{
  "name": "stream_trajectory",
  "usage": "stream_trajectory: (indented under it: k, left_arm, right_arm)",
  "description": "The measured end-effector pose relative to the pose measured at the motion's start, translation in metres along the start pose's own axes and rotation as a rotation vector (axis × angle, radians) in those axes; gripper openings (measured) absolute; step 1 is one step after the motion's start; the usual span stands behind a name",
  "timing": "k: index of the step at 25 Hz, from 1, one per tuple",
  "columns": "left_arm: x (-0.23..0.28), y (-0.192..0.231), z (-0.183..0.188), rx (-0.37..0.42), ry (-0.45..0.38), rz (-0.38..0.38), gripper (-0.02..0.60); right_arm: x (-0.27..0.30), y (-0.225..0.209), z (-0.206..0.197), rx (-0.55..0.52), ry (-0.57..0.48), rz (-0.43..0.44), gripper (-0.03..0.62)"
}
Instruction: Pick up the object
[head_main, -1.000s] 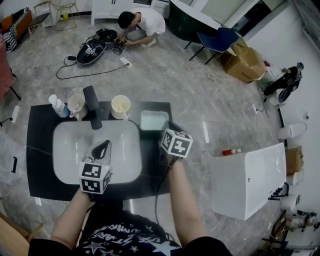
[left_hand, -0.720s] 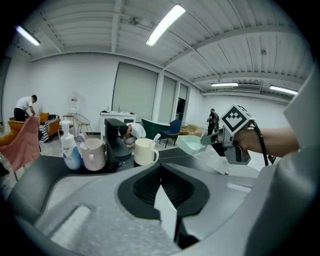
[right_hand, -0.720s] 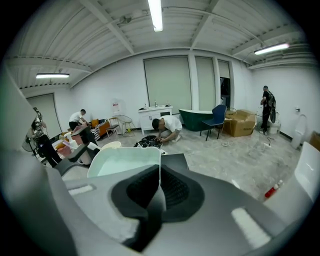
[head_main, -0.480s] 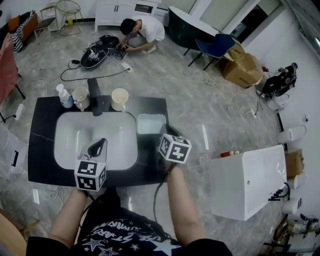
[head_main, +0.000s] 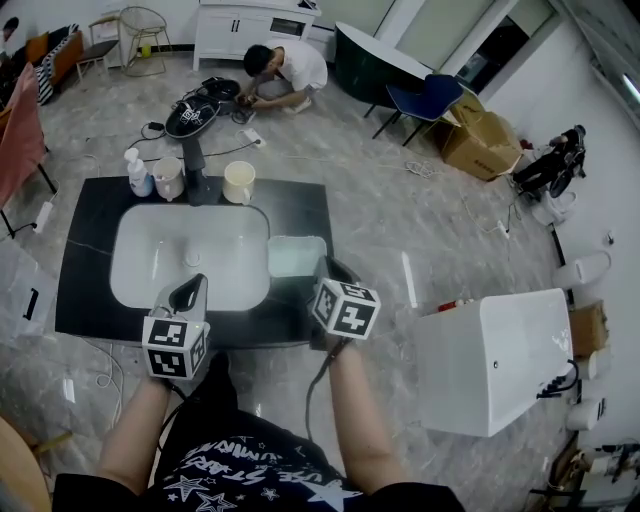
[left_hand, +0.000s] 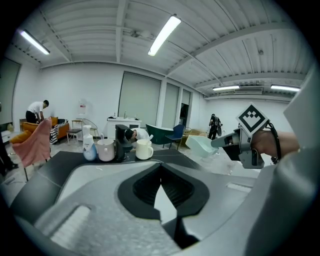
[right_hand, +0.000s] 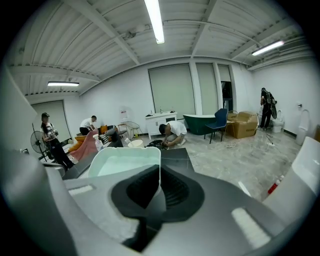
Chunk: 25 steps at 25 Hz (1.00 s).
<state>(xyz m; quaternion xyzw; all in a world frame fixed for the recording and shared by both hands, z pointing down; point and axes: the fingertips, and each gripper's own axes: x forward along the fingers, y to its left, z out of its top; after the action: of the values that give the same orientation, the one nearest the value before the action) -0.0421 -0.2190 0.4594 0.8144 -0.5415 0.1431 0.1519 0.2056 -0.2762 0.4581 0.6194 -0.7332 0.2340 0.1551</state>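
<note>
The object is a pale green rectangular tray (head_main: 295, 256) (right_hand: 125, 162). My right gripper (head_main: 323, 270) (right_hand: 159, 187) is shut on the tray's near rim and holds it in the air above the black countertop (head_main: 300, 205), by the right edge of the white sink (head_main: 190, 255). In the left gripper view the tray (left_hand: 202, 146) hangs tilted off the right gripper (left_hand: 227, 142), clear of the counter. My left gripper (head_main: 190, 290) (left_hand: 160, 177) hovers over the sink's front edge, jaws together and holding nothing.
A black faucet (head_main: 192, 160), a cream mug (head_main: 238, 183), a second cup (head_main: 168, 178) and a pump bottle (head_main: 138, 172) stand along the counter's far edge. A white cabinet (head_main: 495, 360) stands on the floor to the right. A person (head_main: 285, 70) crouches beyond the counter.
The tray has come off the counter beside the cream mug and moved toward me with the right gripper. Both grippers have drawn back toward the counter's near edge.
</note>
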Motion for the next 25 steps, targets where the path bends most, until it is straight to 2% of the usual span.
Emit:
stream_trajectory:
  k: [14, 25]
  left_arm:
    - [-0.091, -0.044, -0.037, 0.01, -0.025, 0.01, 0.01]
    - [-0.154, -0.059, -0.069, -0.005, -0.016, 0.043, 0.009]
  right_arm:
    - [-0.102, 0.022, -0.057, -0.019, -0.022, 0.032, 0.011]
    - [-0.158, 0.03, -0.101, -0.013, -0.01, 0.042, 0.011]
